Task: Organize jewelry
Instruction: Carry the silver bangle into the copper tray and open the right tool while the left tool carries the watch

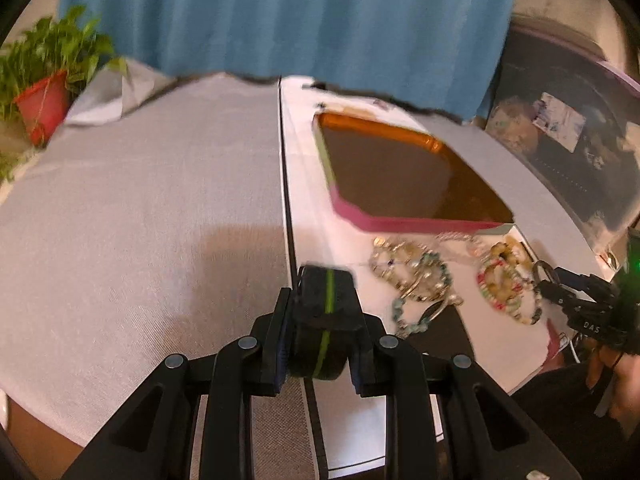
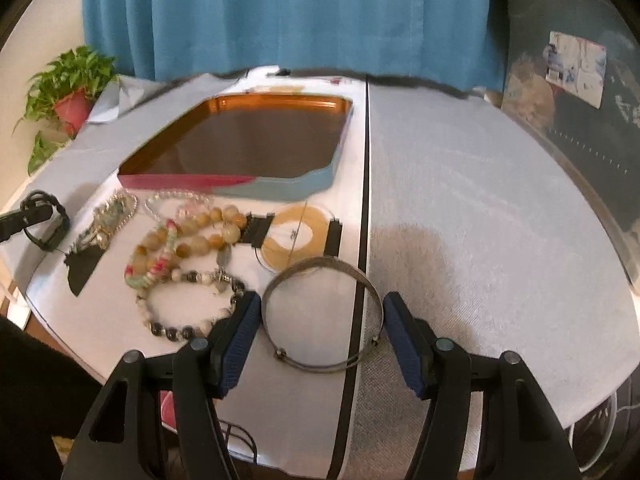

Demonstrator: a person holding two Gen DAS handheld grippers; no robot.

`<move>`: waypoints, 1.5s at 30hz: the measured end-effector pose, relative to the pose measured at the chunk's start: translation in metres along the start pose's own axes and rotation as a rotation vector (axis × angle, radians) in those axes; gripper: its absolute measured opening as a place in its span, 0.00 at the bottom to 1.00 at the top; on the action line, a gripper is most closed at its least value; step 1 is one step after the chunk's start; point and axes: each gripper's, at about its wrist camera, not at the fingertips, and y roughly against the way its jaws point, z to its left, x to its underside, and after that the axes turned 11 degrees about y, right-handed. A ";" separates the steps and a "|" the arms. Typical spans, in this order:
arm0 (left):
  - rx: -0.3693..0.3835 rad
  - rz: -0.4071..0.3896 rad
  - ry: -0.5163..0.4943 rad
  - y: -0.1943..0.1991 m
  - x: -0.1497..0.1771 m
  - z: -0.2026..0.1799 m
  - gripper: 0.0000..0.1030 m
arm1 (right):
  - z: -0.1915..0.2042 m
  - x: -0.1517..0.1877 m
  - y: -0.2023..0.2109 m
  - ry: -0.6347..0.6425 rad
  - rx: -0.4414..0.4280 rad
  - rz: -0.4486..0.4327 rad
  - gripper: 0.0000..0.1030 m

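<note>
While my left gripper [image 1: 320, 320] is clamped down on a black watch [image 1: 322, 312] with a green stripe down its band, my right gripper [image 2: 320, 336] is spread wide with nothing in it. The watch sits squeezed between the two left pads, hovering over the seam where the grey cloth [image 1: 140, 208] meets the white sheet [image 1: 316, 196].

Over on the right side, my fingers [image 2: 240, 332] straddle a thin silver bangle [image 2: 320, 316] lying flat on the table; it sits between the blue pads and I can't tell if either one touches it. The bangle crosses the dark seam line.

Everything else is piled just in front of the tray [image 2: 224, 180], a shallow one with an amber inside and a pink and blue front edge. Nearest me is a black and white bead bracelet [image 2: 188, 312], touching a chunky tan bead strand [image 2: 200, 236] and a pink-green beaded one [image 2: 156, 268]. A roll of clear cord [image 2: 296, 236] sits beside them, just behind the bangle. A silvery chain tangle [image 2: 108, 220] lies further left, and a clear bead bracelet [image 2: 176, 200] rests right against the tray's front wall.

Blue curtain [image 2: 280, 12] behind, potted plant [image 2: 72, 92] off in the corner.
</note>
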 end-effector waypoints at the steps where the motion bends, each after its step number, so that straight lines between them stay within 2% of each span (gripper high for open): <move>1: 0.000 -0.012 0.012 0.001 0.000 0.003 0.22 | 0.000 0.001 0.000 0.000 0.002 -0.005 0.62; 3: 0.009 -0.009 0.036 0.001 -0.002 0.009 0.18 | 0.000 0.002 -0.002 -0.006 0.002 -0.007 0.62; 8: 0.021 0.009 0.037 0.010 -0.005 0.012 0.16 | 0.001 0.003 -0.003 -0.009 0.007 -0.003 0.61; 16: 0.015 -0.047 0.000 0.049 -0.002 -0.023 0.16 | 0.007 0.007 0.028 -0.014 -0.036 -0.068 0.61; 20: 0.007 -0.050 0.020 0.067 0.004 -0.033 0.16 | 0.013 0.012 0.047 -0.025 -0.067 -0.106 0.61; 26: -0.007 -0.084 -0.004 0.106 0.011 -0.051 0.16 | 0.025 0.015 0.069 -0.007 -0.072 -0.161 0.61; 29: -0.002 -0.110 -0.024 0.124 0.011 -0.062 0.16 | 0.030 0.014 0.082 0.000 -0.119 -0.205 0.61; 37: 0.037 -0.153 -0.093 0.146 0.006 -0.084 0.16 | 0.049 -0.002 0.105 0.024 -0.139 -0.264 0.61; 45: 0.102 -0.185 -0.138 0.149 -0.020 -0.102 0.16 | 0.056 -0.046 0.131 0.044 -0.135 -0.335 0.61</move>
